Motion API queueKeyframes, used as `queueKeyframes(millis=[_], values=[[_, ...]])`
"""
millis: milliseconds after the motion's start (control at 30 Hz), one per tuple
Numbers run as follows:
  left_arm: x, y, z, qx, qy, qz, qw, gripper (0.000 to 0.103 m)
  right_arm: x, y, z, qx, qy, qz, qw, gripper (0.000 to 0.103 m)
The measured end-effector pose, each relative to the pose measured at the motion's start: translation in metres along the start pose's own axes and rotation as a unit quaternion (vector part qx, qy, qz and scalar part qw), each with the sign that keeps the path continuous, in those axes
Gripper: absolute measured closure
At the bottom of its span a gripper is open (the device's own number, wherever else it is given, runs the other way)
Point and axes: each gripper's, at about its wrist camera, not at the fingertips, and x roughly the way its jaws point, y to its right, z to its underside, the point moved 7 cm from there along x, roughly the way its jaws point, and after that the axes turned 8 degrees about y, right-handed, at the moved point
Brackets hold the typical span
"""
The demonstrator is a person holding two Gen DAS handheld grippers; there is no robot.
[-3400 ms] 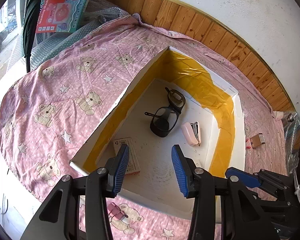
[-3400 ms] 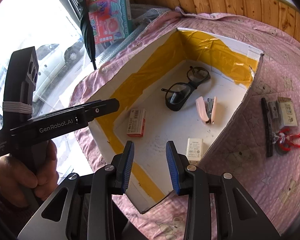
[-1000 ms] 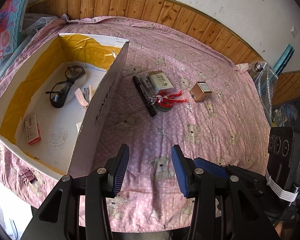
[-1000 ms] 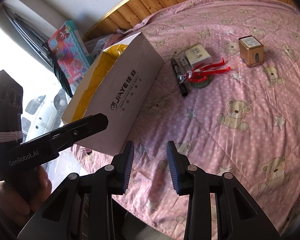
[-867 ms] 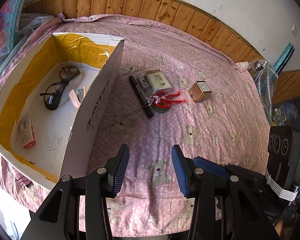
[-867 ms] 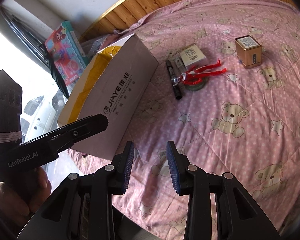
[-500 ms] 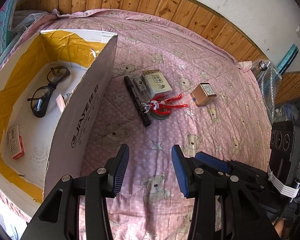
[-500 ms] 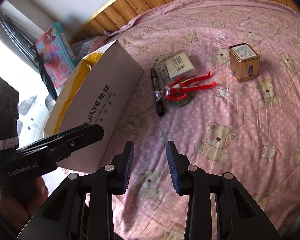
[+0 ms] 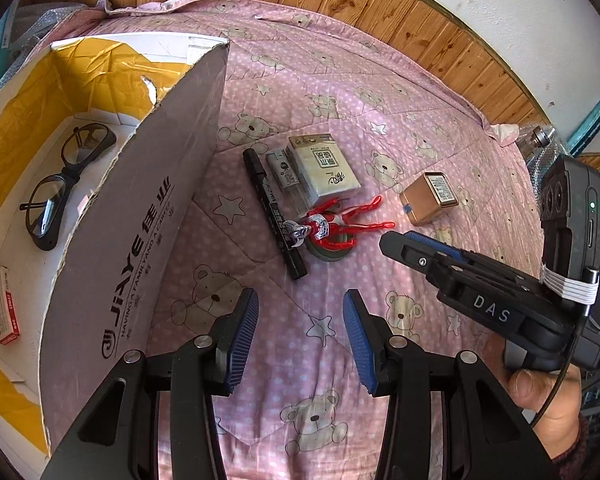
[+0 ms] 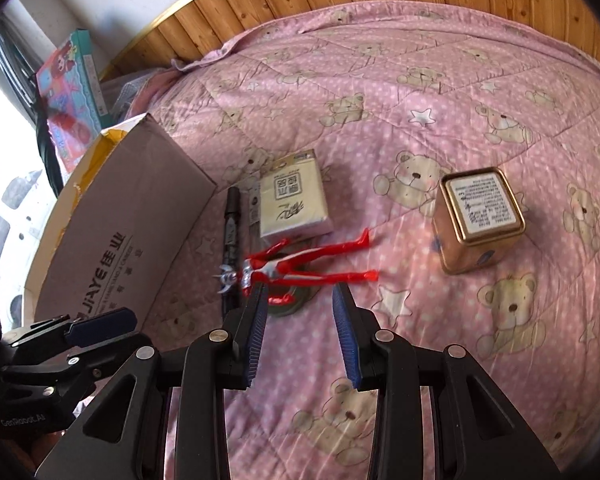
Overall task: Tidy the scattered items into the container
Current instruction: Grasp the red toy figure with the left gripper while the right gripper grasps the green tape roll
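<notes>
From the left wrist, the cardboard box [image 9: 132, 220] stood at the left, its tall wall edging open pink quilt [image 9: 380, 92]; the left gripper [image 9: 300, 332] hovered with fingers spread and empty; black glasses [image 9: 60, 184] and a small red-and-white box [image 9: 2, 308] lay inside the cardboard box.

From the right wrist, the right gripper [image 10: 300, 336] hung with fingers spread just short of the red figure [image 10: 300, 266], which lay across a dark disc [image 10: 290, 300]; a black marker [image 10: 232, 236], a tissue pack [image 10: 294, 200] and a gold tin [image 10: 480, 220] lay close around.
</notes>
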Motion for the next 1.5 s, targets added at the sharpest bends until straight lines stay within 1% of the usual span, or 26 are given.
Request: queueKeyframes(millis=[133, 267, 300, 333, 367, 400, 433, 467, 500, 633, 700, 733, 767, 833, 867, 967, 1033, 1100, 1133, 1200, 1233, 1300, 1367, 1433, 1467, 1500], values=[[0.013, -0.002, -0.006, -0.006, -0.003, 0.005, 1.0000, 0.057, 0.019, 0.016, -0.010, -0.009, -0.007, 0.019, 1.000, 0.066], [0.024, -0.006, -0.007, -0.012, -0.010, 0.006, 0.9999, 0.057, 0.039, 0.029, -0.003, -0.013, -0.031, 0.035, 0.999, 0.069], [0.026, -0.008, -0.008, -0.013, -0.011, 0.006, 0.9998, 0.057, 0.039, 0.028, 0.002, -0.011, -0.041, 0.026, 0.999, 0.069], [0.027, -0.009, -0.009, -0.014, -0.010, 0.006, 0.9998, 0.057, 0.036, 0.021, 0.007, -0.006, -0.059, 0.001, 0.998, 0.070], [0.027, -0.011, -0.010, -0.015, -0.008, 0.003, 0.9999, 0.057, 0.031, 0.009, 0.013, 0.011, -0.081, -0.054, 0.995, 0.071], [0.027, -0.014, -0.011, -0.017, -0.004, 0.000, 0.9999, 0.057, 0.020, -0.005, 0.015, 0.014, -0.080, -0.103, 0.991, 0.075], [0.026, -0.017, -0.013, -0.020, 0.000, -0.001, 0.9998, 0.057, 0.010, -0.015, 0.016, -0.009, -0.071, -0.107, 0.992, 0.075], [0.026, -0.019, -0.015, -0.022, 0.004, -0.001, 0.9998, 0.057, 0.006, -0.021, 0.017, -0.037, -0.069, -0.090, 0.993, 0.074], [0.026, -0.021, -0.016, -0.023, 0.007, 0.000, 0.9997, 0.057, 0.005, -0.025, 0.019, -0.057, -0.065, -0.077, 0.993, 0.071], [0.032, -0.024, -0.019, -0.027, 0.008, -0.004, 0.9996, 0.057, 0.022, -0.032, 0.030, -0.111, -0.071, -0.041, 0.990, 0.070], [0.032, -0.024, -0.019, -0.027, 0.011, -0.004, 0.9996, 0.057, 0.031, -0.036, 0.042, -0.127, -0.085, -0.044, 0.987, 0.072], [0.033, -0.023, -0.019, -0.026, 0.010, -0.004, 0.9996, 0.057, 0.032, -0.036, 0.049, -0.114, -0.104, -0.062, 0.986, 0.078], [0.033, -0.023, -0.018, -0.025, 0.009, -0.006, 0.9996, 0.057, 0.032, -0.039, 0.057, -0.089, -0.123, -0.088, 0.984, 0.080], [0.034, -0.023, -0.018, -0.024, 0.007, -0.003, 0.9997, 0.057, 0.020, -0.051, 0.070, -0.033, -0.147, -0.169, 0.974, 0.081], [0.033, -0.023, -0.019, -0.025, 0.007, 0.000, 0.9997, 0.057, 0.014, -0.054, 0.074, -0.026, -0.146, -0.179, 0.973, 0.081], [0.032, -0.022, -0.019, -0.024, 0.011, 0.003, 0.9997, 0.057, 0.006, -0.042, 0.068, -0.025, -0.118, -0.141, 0.983, 0.080], [0.032, -0.021, -0.016, -0.022, 0.010, 0.000, 0.9997, 0.057, 0.006, -0.026, 0.054, -0.015, -0.089, -0.105, 0.990, 0.077], [0.027, -0.019, -0.013, -0.018, 0.013, -0.004, 0.9997, 0.057, 0.011, -0.013, 0.039, -0.007, -0.064, -0.077, 0.995, 0.077], [0.024, -0.017, -0.011, -0.014, 0.018, -0.009, 0.9997, 0.057, 0.016, -0.010, 0.034, -0.014, -0.055, -0.058, 0.997, 0.077], [0.016, -0.016, -0.004, -0.007, 0.024, -0.023, 0.9994, 0.057, 0.021, -0.011, 0.031, -0.051, -0.058, -0.022, 0.997, 0.077], [0.011, -0.017, -0.001, -0.009, 0.028, -0.030, 0.9991, 0.057, 0.024, -0.016, 0.028, -0.058, -0.063, -0.031, 0.996, 0.077], [-0.001, -0.018, 0.011, -0.008, 0.030, -0.031, 0.9990, 0.057, 0.023, -0.027, 0.038, -0.068, -0.072, -0.063, 0.993, 0.077], [-0.012, -0.019, 0.025, 0.005, 0.029, -0.031, 0.9991, 0.057, 0.027, -0.028, 0.054, -0.085, -0.087, -0.058, 0.991, 0.077], [-0.014, -0.021, 0.043, 0.014, 0.011, -0.025, 0.9995, 0.057, 0.025, -0.034, 0.074, -0.081, -0.108, -0.079, 0.988, 0.077], [-0.010, -0.022, 0.053, 0.015, -0.004, -0.019, 0.9997, 0.057, 0.020, -0.040, 0.082, -0.063, -0.124, -0.114, 0.984, 0.077], [-0.004, -0.025, 0.061, 0.016, -0.016, -0.018, 0.9996, 0.057, 0.014, -0.049, 0.092, -0.034, -0.152, -0.174, 0.972, 0.077]])
